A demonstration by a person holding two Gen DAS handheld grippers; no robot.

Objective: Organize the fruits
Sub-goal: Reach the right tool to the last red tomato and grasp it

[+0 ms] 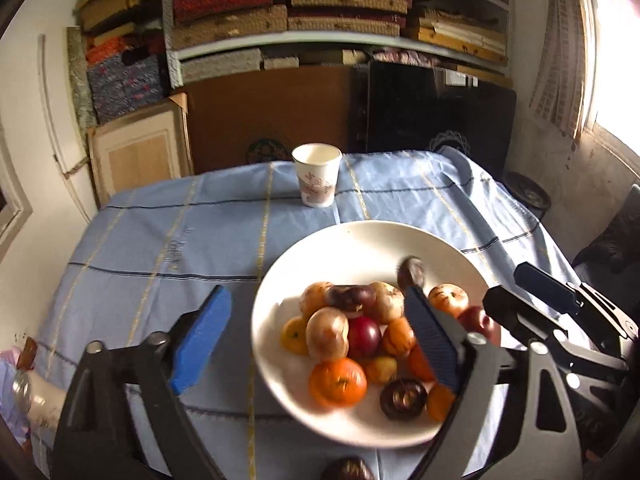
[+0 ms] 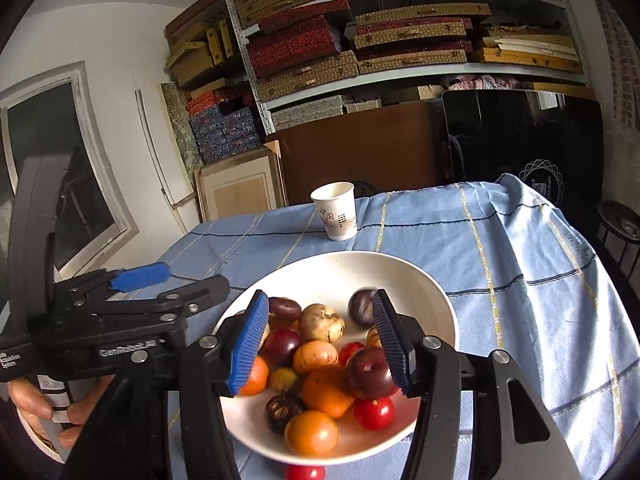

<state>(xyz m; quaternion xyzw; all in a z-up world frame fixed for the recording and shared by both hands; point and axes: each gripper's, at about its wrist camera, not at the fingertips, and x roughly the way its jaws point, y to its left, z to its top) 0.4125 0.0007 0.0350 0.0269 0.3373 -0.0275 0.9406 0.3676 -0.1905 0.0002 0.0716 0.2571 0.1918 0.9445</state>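
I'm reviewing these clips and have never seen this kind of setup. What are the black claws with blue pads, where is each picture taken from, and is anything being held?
There is no robot: a person holds a hand-operated two-finger gripper in each hand, and a fisheye camera on each looks along its fingers. One picture comes from the left gripper, the other from the right gripper; each view also catches the other tool at its edge, and the person's hand shows gripping the left one. Below them a white bowl of mixed fruit stands on a blue checked tablecloth, with a paper cup behind it. Both grippers are open above the bowl, and neither holds anything.
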